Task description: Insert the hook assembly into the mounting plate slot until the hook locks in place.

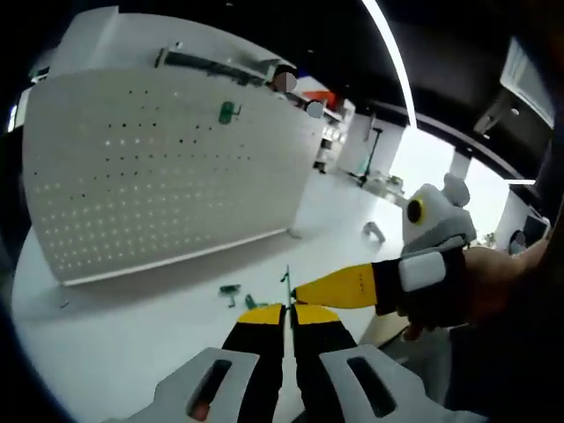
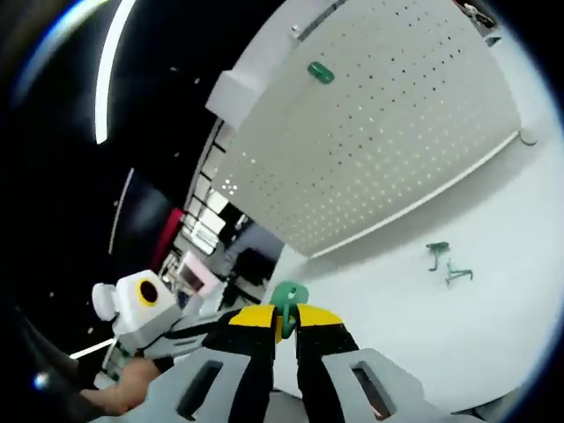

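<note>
My right tool [image 2: 286,328] pinches a green hook [image 2: 287,300] in its closed tips, well short of the white pegboard [image 2: 388,132] ahead. My left tool [image 1: 288,315] is narrowed on a thin green piece [image 1: 285,280], the right tool's tip beside it. Spare hooks [image 2: 448,261] lie on the worktop [image 2: 441,335] beyond. Judged next: carry the hook to a slot.

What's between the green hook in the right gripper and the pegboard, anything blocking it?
Nothing visible blocks it. The right gripper holds a green hook, and open white tabletop lies before the white pegboard. Two loose green hooks lie off to the side; one hook already hangs there.
</note>
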`<state>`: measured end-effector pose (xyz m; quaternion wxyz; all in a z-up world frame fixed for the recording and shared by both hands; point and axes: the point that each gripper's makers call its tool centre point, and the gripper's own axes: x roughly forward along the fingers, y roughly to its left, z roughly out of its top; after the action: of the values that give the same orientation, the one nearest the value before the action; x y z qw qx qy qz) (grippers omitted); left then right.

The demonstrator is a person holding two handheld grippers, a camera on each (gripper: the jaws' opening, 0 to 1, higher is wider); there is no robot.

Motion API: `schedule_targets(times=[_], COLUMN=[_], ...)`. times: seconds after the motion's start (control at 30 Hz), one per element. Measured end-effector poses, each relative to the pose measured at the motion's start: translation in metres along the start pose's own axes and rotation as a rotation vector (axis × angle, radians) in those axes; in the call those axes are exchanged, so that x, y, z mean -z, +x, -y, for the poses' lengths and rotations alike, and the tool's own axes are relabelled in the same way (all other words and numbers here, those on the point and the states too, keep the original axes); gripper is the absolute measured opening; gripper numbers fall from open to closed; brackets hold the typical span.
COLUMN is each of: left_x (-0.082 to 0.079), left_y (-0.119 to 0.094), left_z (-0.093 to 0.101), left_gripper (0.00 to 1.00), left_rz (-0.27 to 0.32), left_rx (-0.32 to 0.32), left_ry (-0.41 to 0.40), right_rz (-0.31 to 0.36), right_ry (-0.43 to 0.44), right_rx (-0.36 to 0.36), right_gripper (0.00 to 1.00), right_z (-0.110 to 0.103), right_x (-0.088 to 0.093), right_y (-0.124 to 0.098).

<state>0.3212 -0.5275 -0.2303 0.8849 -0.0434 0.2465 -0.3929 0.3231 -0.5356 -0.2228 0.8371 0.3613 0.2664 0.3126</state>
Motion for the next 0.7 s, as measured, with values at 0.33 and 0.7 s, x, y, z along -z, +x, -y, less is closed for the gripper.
schedule_targets(times=[0.33,0.7], left_x=[-0.0047,-0.0016], left_y=[-0.0014,-0.0008], left_z=[-0.0002,-0.001], left_gripper=[0.02,0.02], left_rz=[0.023,0.001], left_rx=[-0.009,-0.01], left_ry=[0.032,0.075], right_rz=[0.013,-0.016], right_ry=[0.118,0.06], right_rx=[-0.027,-0.01], right_gripper=[0.02,0.01], right_z=[-0.0042,-0.0069], right_x=[-0.0003,0.0027], right_y=[0.0006,0.0018])
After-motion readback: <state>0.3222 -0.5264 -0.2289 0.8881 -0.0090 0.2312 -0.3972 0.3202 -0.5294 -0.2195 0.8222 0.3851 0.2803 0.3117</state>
